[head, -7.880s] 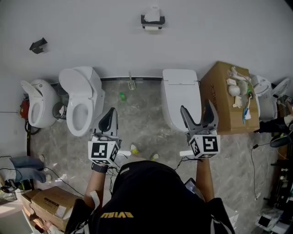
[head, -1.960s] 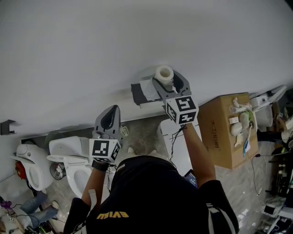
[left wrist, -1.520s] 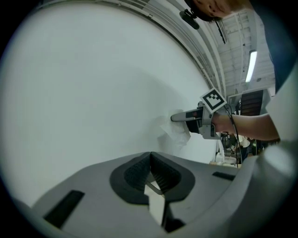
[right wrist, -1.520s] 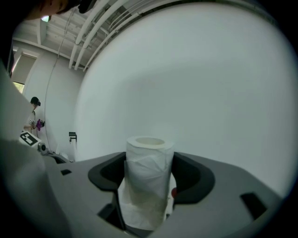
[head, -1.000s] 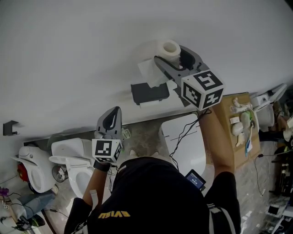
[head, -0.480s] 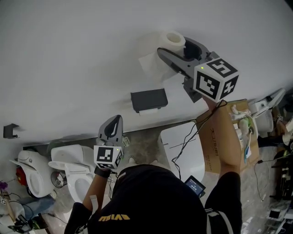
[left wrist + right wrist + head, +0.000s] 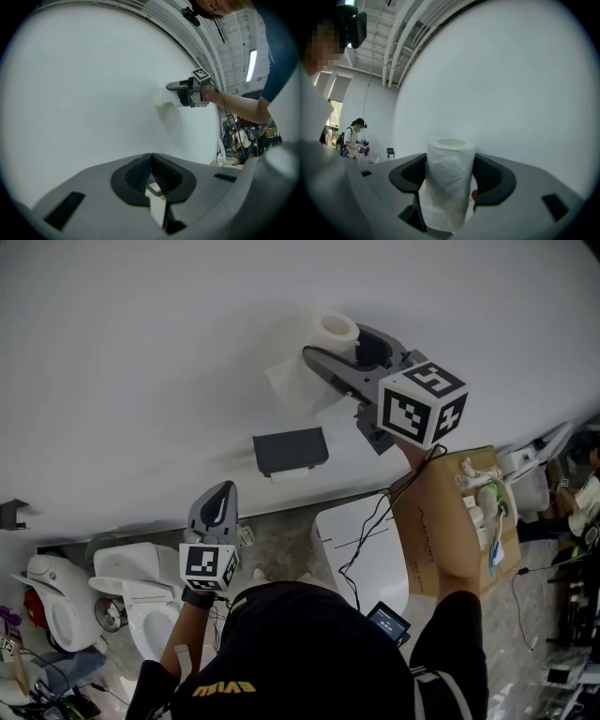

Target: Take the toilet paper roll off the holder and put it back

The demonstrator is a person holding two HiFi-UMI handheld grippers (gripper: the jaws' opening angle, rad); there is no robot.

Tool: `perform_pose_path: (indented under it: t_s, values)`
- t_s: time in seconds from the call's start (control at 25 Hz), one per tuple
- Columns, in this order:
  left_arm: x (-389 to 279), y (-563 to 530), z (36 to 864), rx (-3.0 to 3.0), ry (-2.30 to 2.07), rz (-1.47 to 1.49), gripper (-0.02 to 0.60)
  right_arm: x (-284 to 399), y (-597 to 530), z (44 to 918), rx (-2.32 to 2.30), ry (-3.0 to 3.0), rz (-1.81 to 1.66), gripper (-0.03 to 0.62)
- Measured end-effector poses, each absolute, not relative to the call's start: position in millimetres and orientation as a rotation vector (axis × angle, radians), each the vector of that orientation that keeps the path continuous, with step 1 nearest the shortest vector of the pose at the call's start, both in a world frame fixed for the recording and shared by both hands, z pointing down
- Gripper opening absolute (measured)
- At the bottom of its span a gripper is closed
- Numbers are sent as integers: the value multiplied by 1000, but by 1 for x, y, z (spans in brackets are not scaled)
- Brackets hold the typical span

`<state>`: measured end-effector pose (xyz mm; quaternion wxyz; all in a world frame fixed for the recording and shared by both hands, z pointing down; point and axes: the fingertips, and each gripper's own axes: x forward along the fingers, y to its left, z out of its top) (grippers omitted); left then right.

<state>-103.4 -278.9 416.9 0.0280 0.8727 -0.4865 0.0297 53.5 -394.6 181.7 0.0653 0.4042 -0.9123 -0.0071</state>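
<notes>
One white toilet paper roll (image 7: 449, 183), upright (loose sheet (image 7: 291, 382) hanging).

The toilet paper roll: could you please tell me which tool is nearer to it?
Right. The right tool is clamped on the toilet paper roll, above the holder; the left tool is shut and empty, down-left of both in the head view.
</notes>
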Motion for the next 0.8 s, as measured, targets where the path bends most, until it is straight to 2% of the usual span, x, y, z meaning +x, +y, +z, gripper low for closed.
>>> perform_pose_path:
  t_s: [0.8]
  values:
    - [-100,-277,421,2685,-1502,98,11,45,-393,183,1181,-2748,-50,298]
